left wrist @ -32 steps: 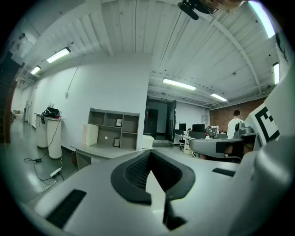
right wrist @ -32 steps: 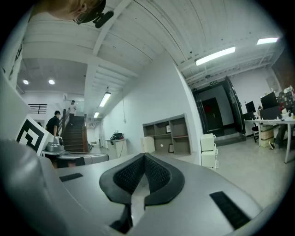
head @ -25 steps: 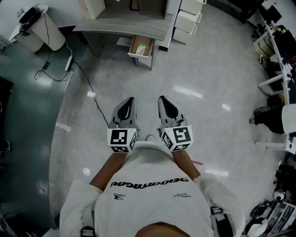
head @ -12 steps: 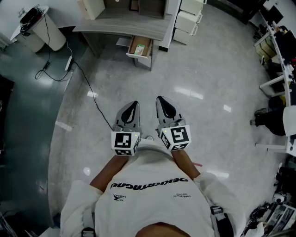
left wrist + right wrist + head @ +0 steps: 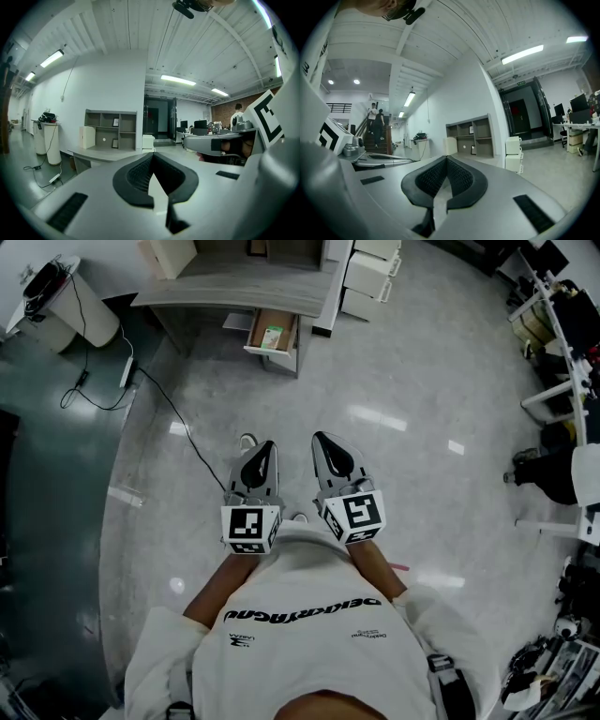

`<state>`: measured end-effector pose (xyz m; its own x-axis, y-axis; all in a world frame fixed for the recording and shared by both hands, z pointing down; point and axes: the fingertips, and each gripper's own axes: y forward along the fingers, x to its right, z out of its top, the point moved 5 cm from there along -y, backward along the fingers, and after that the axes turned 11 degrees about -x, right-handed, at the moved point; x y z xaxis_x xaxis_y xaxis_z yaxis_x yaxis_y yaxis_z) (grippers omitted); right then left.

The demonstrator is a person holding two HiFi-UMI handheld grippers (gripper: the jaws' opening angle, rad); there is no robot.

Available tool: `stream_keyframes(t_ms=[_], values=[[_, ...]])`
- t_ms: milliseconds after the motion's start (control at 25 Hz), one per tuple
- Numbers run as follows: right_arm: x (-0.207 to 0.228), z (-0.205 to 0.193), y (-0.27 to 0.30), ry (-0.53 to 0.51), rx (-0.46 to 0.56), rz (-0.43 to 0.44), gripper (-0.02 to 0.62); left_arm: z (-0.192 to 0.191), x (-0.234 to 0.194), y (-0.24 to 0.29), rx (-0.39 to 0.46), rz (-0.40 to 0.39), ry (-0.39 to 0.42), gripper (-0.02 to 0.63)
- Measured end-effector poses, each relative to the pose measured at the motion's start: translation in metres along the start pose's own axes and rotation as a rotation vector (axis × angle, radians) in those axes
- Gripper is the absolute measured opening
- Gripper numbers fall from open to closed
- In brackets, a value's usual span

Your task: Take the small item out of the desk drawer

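Note:
The wooden desk (image 5: pixel 234 282) stands far ahead across the floor, with its drawer (image 5: pixel 259 335) pulled out. A small green-and-white item (image 5: pixel 273 337) lies inside the drawer. Both grippers are held side by side in front of the person's chest, pointing toward the desk and well short of it. My left gripper (image 5: pixel 263 448) is shut with nothing in it, its black pads meeting in the left gripper view (image 5: pixel 151 157). My right gripper (image 5: pixel 324 441) is likewise shut and empty (image 5: pixel 446 160). The desk with its shelf unit (image 5: pixel 110 131) shows in the distance.
A white bin (image 5: pixel 58 298) with a black cable (image 5: pixel 173 418) trailing over the floor stands at the far left. White drawer cabinets (image 5: pixel 364 277) sit right of the desk. Chairs and desks (image 5: pixel 562 362) line the right side. The person's shoe (image 5: pixel 247 440) shows beside the left gripper.
The person has stepped forward, a shoe now showing by the left gripper. The desk and drawer have slid a little left in view. Both grippers stay shut and level.

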<state>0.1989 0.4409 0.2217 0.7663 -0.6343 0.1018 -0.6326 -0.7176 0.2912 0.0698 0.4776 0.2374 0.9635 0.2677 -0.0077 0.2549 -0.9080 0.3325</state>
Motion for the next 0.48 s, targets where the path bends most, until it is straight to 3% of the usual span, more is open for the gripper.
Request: stream_keyframes(t_ms=[480], values=[[0.051,0.017,0.108,0.02,-0.034,-0.043,0.032,0.018,-0.065,0.102,-0.014,-0.03,0.006,0.015]])
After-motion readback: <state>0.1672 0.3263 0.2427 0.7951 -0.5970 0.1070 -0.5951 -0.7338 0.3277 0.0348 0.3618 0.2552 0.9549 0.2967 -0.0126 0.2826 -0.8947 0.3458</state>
